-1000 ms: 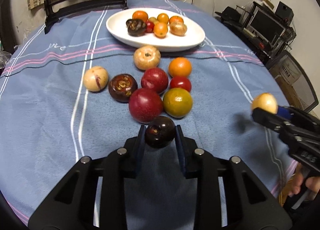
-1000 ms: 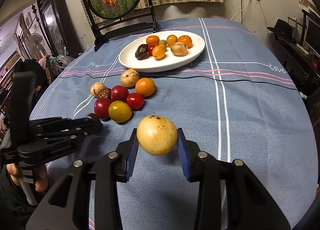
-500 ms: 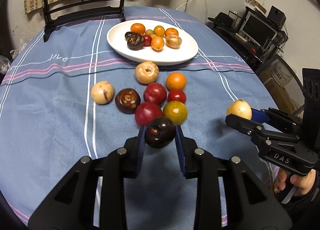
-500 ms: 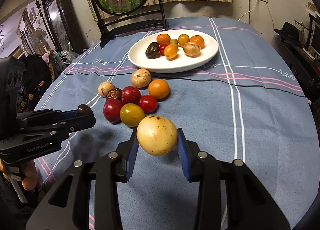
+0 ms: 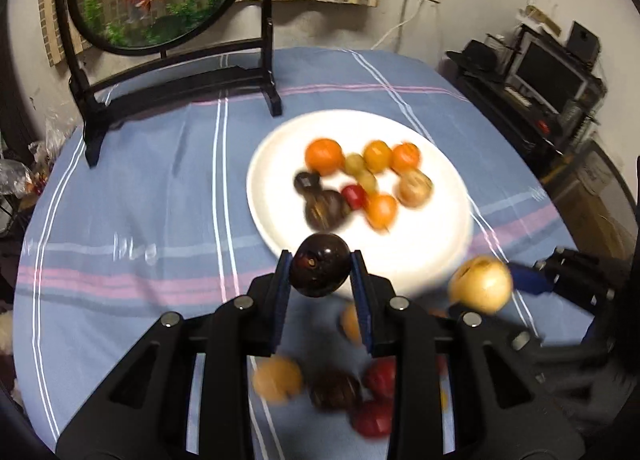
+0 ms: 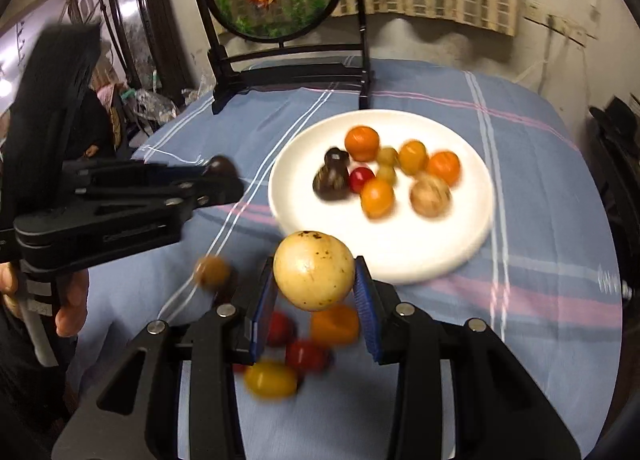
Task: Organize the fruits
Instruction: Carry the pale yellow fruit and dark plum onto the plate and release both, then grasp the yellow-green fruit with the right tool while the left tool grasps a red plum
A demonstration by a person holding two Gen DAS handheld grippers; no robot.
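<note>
Both grippers nearer plate (image 5: 264, 163), no legible labels

no legible text, white stitched script on tablecloth (image 5: 132, 250) too blurred

My left gripper (image 5: 320, 280) frame hides half the loose fruits (image 5: 336, 396) on the cloth, and they smear with blur; I can't count them. The fruits on the white plate (image 5: 280, 163) smear too, so their kinds stay unclear. My dark fruit (image 5: 320, 270) covers the plate's near rim. My right gripper (image 5: 486, 286) runs off the right edge.
</note>
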